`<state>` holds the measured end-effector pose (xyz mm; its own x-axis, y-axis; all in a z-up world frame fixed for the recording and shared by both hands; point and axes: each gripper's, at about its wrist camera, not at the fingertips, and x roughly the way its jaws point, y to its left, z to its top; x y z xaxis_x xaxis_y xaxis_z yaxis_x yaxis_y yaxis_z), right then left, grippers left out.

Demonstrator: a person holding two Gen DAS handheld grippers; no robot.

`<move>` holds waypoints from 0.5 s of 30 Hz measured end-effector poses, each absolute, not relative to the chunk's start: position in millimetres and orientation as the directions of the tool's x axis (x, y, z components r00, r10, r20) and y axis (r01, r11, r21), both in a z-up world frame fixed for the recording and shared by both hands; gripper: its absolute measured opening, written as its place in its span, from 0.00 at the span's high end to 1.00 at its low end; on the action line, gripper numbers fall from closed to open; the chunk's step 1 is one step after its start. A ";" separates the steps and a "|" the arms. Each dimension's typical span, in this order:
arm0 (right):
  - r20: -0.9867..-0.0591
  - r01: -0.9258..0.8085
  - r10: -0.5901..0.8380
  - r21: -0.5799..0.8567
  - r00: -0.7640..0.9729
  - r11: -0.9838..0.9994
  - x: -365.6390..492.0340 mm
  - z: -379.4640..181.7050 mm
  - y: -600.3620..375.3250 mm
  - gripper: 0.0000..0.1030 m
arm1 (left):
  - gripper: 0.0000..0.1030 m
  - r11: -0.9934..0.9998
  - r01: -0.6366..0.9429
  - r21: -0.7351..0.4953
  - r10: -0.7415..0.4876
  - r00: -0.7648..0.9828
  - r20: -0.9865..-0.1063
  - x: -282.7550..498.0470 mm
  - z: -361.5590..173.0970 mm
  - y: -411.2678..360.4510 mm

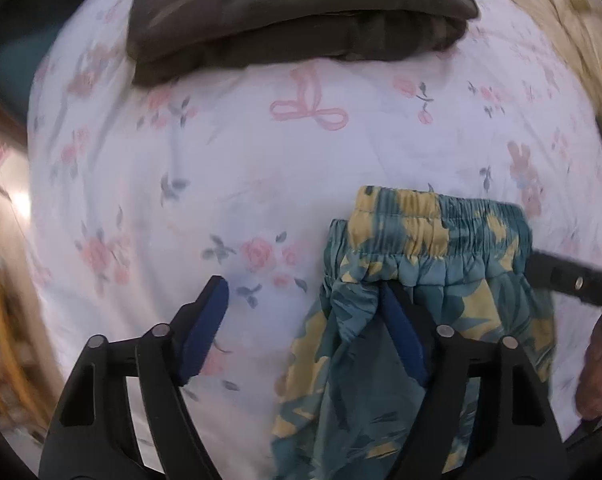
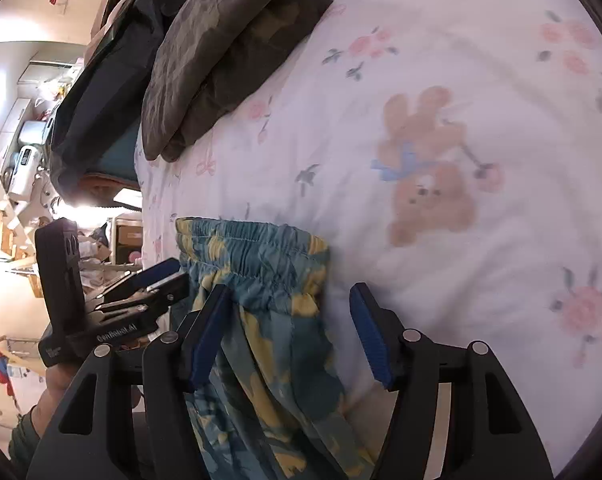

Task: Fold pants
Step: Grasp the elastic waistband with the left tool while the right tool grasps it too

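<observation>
The teal and yellow patterned pants (image 1: 425,280) lie on a white floral bedsheet (image 1: 261,152) with the elastic waistband away from me. My left gripper (image 1: 305,292) is open; its right finger (image 1: 401,332) touches the pants' left edge just below the waistband, and cloth drapes over it. My right gripper (image 2: 289,300) is open too, with the pants (image 2: 269,320) between its jaws and its left finger (image 2: 207,332) at the cloth's edge. The left gripper (image 2: 157,284) also shows in the right wrist view, beside the waistband.
A folded dark olive garment (image 1: 293,16) lies at the far side of the bed, also in the right wrist view (image 2: 221,48). A cream blanket (image 1: 561,20) lies at the far right. The bed edge and a cluttered room (image 2: 21,160) are to the left.
</observation>
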<state>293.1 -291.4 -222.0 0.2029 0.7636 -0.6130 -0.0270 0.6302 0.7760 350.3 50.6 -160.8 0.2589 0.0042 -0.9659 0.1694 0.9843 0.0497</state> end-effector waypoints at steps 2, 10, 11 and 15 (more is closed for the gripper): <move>-0.590 -0.034 0.782 0.794 0.200 0.607 292.1 -222.5 -287.7 0.41 | 0.32 0.985 0.169 0.022 -0.023 0.262 -0.965 348.7 -149.7 51.1; -0.583 -0.030 0.791 0.801 0.188 0.598 291.6 -232.3 -283.1 0.41 | 0.30 0.977 0.181 -0.115 -0.154 0.220 -0.963 351.3 -157.9 43.4; -0.582 -0.031 0.791 0.801 0.189 0.597 291.2 -232.3 -283.0 0.41 | 0.30 0.976 0.183 -0.114 -0.151 0.204 -0.967 349.7 -165.4 39.5; -0.600 -0.041 0.778 0.787 0.185 0.616 291.8 -231.1 -280.6 0.45 | 0.47 0.968 0.212 -0.135 -0.177 0.192 -0.965 348.8 -174.0 34.5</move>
